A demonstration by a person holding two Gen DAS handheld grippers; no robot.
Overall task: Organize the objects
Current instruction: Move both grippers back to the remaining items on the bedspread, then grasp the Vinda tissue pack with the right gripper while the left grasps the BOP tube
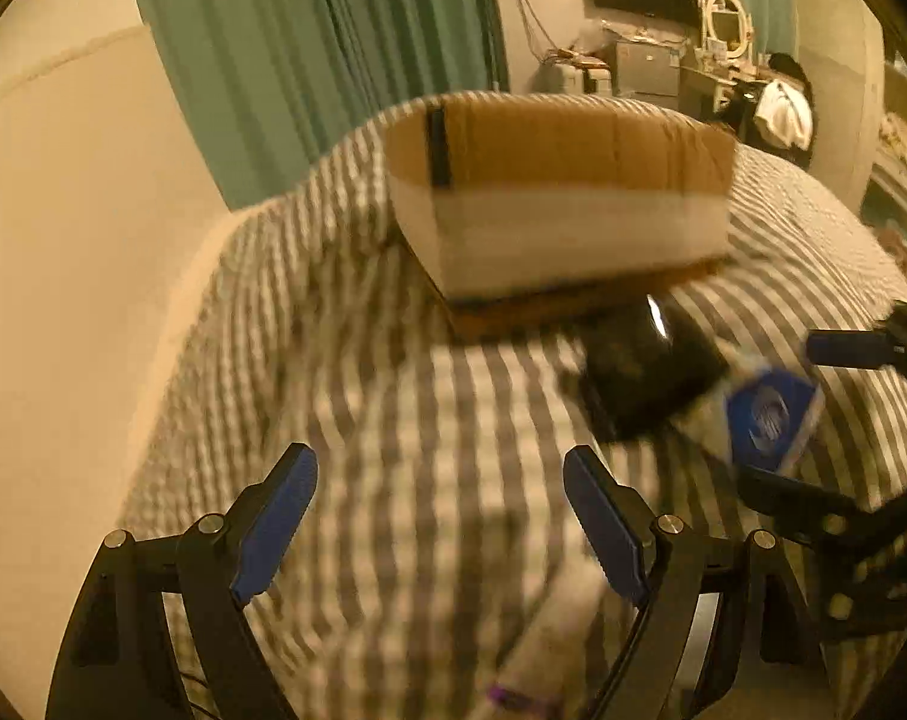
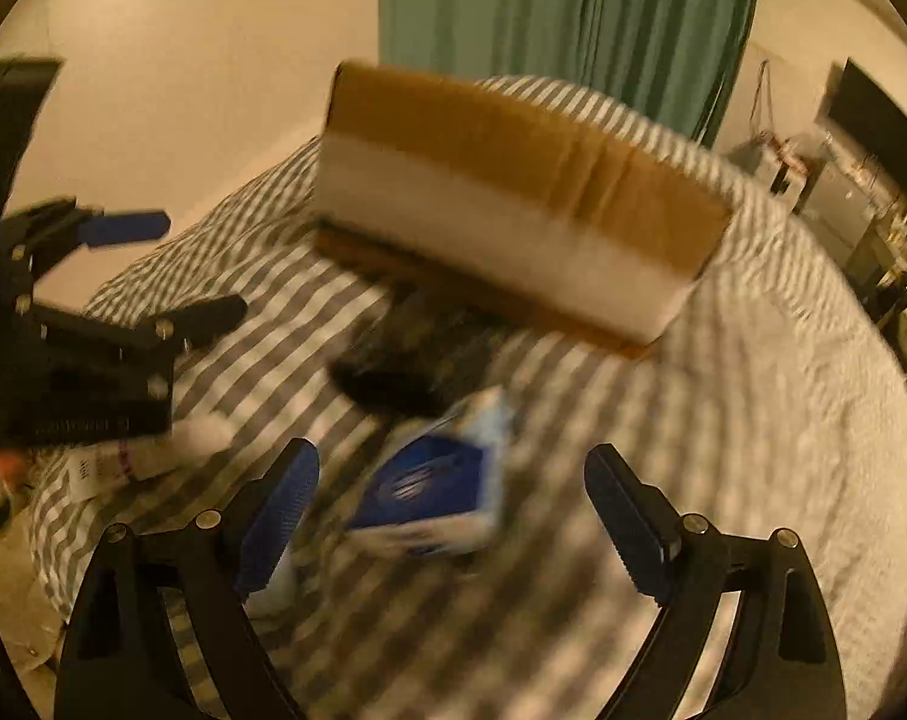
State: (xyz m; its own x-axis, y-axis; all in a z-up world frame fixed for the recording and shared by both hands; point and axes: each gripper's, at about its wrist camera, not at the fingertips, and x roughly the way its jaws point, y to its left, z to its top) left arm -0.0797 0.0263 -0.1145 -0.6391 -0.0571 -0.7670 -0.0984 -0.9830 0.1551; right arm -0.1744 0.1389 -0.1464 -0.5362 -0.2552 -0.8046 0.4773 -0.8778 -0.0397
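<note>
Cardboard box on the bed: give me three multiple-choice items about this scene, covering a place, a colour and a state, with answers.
1. Where is the blue pack?
A. in the box
B. on the bedspread, in front of the box
C. on the floor

2. What colour is the curtain?
A. green
B. red
C. white

3. How is the right tool?
A. shut on the pack
B. shut, empty
C. open

Answers: 1 B, it lies on the stripes nearer than the box; 2 A, green folds behind the bed; 3 C, its fingers stand wide apart.

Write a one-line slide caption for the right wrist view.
Open right claw above a blue-and-white packet on the striped bedspread, cardboard box beyond, left claw alongside.
</note>
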